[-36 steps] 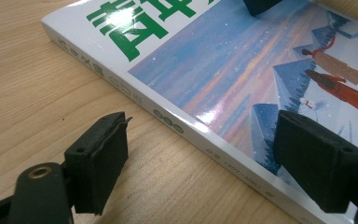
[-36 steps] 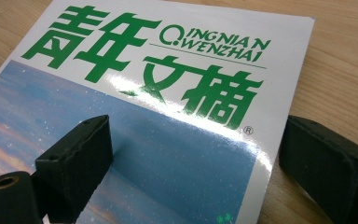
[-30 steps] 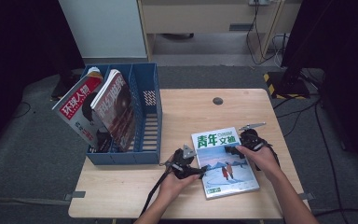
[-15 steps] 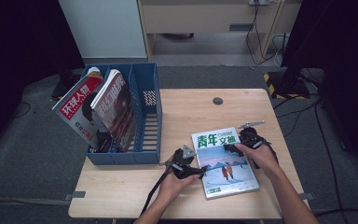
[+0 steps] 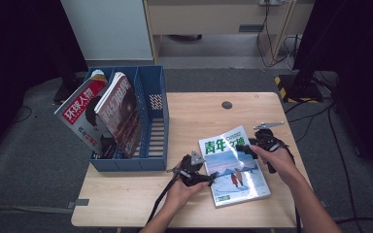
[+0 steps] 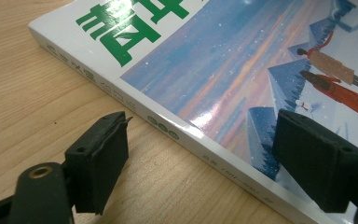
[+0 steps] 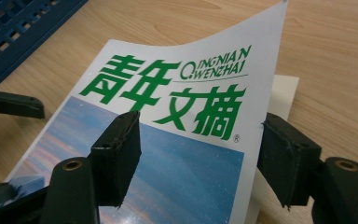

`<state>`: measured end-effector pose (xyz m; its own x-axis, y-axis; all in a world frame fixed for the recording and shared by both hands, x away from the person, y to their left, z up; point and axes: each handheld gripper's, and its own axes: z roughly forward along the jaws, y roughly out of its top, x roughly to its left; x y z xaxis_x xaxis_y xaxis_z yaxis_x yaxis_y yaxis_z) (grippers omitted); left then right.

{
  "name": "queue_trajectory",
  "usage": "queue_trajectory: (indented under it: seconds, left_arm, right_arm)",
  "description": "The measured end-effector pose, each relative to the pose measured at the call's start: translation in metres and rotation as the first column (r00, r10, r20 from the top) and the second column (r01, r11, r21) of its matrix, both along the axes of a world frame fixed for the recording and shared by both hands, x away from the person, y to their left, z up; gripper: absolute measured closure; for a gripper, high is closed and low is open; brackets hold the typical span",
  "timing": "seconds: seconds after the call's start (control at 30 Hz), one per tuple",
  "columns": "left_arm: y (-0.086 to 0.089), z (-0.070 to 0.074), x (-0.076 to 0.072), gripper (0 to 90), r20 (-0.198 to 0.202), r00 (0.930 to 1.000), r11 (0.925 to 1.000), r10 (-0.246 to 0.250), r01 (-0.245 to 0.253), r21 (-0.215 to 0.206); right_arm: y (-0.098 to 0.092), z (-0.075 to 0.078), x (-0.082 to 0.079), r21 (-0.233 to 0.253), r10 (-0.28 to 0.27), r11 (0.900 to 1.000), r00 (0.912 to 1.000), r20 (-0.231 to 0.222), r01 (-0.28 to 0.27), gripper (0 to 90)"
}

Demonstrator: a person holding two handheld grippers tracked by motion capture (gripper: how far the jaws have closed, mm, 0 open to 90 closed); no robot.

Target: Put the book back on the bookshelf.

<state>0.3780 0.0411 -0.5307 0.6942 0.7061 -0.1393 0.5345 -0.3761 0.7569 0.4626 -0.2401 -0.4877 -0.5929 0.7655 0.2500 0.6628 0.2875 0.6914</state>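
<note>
A magazine with green Chinese title characters and a blue snowy cover lies flat on the wooden table, front right. My left gripper is open at its spine. In the left gripper view one jaw rests by the table beside the spine and the other hangs over the cover; the gripper holds nothing. My right gripper is open at the magazine's far right corner. In the right gripper view its jaws straddle the cover's free edge, which bows up off the pages beneath.
A blue file rack stands at the table's left edge. Two magazines lean in it, a red-titled one and a dark one. A black round grommet sits near the table's far edge. Cables trail from both grippers.
Both hands have barely moved. The magazine's far right cover corner by the right gripper looks a little more lifted than before.
</note>
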Motion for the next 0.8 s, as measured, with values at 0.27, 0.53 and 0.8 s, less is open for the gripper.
queue_trajectory:
  seconds: [0.27,0.53,0.8]
  left_arm:
    - [0.0,0.0,0.0,17.7,-0.001,1.0,1.0,-0.001,0.001,0.001]
    - [0.0,0.0,0.0,17.7,-0.003,1.0,1.0,0.001,-0.001,-0.002]
    - [0.0,0.0,0.0,17.6,-0.005,1.0,1.0,0.004,-0.004,-0.005]
  right_arm:
    - [0.002,-0.01,0.002,-0.084,-0.004,0.996,0.9997,-0.023,0.002,33.0]
    - [0.002,-0.026,0.009,-0.128,-0.029,0.992,0.9975,-0.065,0.021,23.7]
    - [0.001,-0.032,0.013,-0.097,-0.023,0.995,0.9949,-0.098,0.014,16.6]
